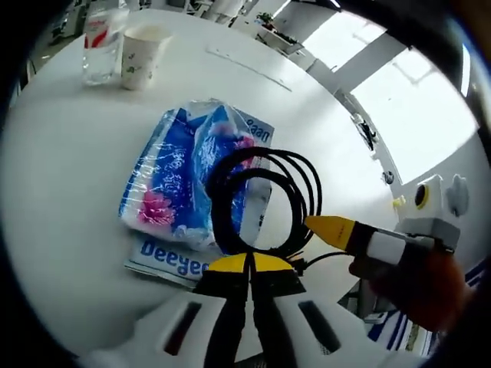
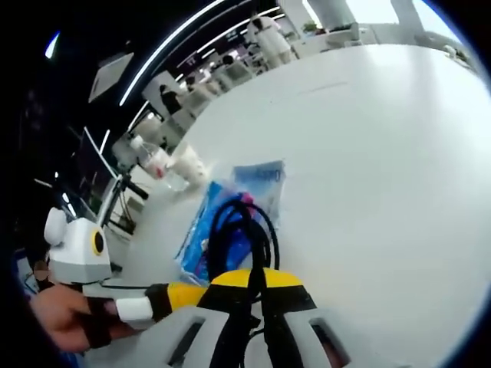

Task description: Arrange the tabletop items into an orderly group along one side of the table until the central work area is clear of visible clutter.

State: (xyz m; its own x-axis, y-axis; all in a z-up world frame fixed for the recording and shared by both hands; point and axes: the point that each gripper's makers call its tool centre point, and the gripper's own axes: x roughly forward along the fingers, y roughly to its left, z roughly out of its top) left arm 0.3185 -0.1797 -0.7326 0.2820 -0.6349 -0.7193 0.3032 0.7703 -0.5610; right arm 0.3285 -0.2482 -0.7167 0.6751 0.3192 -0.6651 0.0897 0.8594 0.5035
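left gripper view: close above table [image 1: 61, 192] | right gripper view: low, opposite | shared: cable [image 1: 261, 199]

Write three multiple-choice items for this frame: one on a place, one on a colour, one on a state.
1. Where does the coiled black cable lie?
A. on the blue tissue pack
B. inside the paper cup
C. on the floor

2. What colour are the tips of the left gripper?
A. red
B. yellow
C. green

3. How does the paper cup stand?
A. tipped over
B. crushed flat
C. upright beside the plastic bottle

Answers: 1 A, the loops rest across the pack's wrapper. 2 B, both fingers end in yellow pads. 3 C, its open rim faces up next to the bottle.
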